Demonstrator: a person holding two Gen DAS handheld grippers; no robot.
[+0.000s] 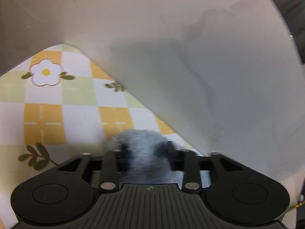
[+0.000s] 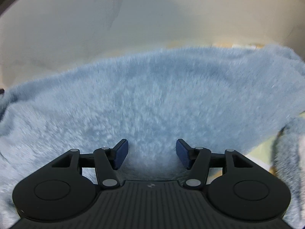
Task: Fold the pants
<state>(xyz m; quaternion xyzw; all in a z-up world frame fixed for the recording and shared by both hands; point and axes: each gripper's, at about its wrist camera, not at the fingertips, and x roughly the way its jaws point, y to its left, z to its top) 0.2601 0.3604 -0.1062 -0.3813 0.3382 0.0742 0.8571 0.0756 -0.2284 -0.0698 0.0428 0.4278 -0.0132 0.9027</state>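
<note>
1. Near the bench edge, where the checked floral cloth (image 1: 57, 114) ends, the left tool (image 1: 145, 148) has a tuft of the fluffy blue pants (image 2: 152, 99) between its jaws; blur hides whether they pinch.
2. Right tool (image 2: 152, 153) hangs spread over the pants, gripping nothing.
3. Best pinch both layers firmly, lift evenly, and keep edges aligned.
4. Count: one pants, two tools, one cloth.

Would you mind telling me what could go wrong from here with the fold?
1. The left gripper has only a small bunch of the blue pants between its fingers; it may slip out when lifted.
2. The right gripper is open over the pants and grips nothing, so that side may sag or fold unevenly.
3. The left grip sits near the tablecloth edge; fabric could slide off.
</note>
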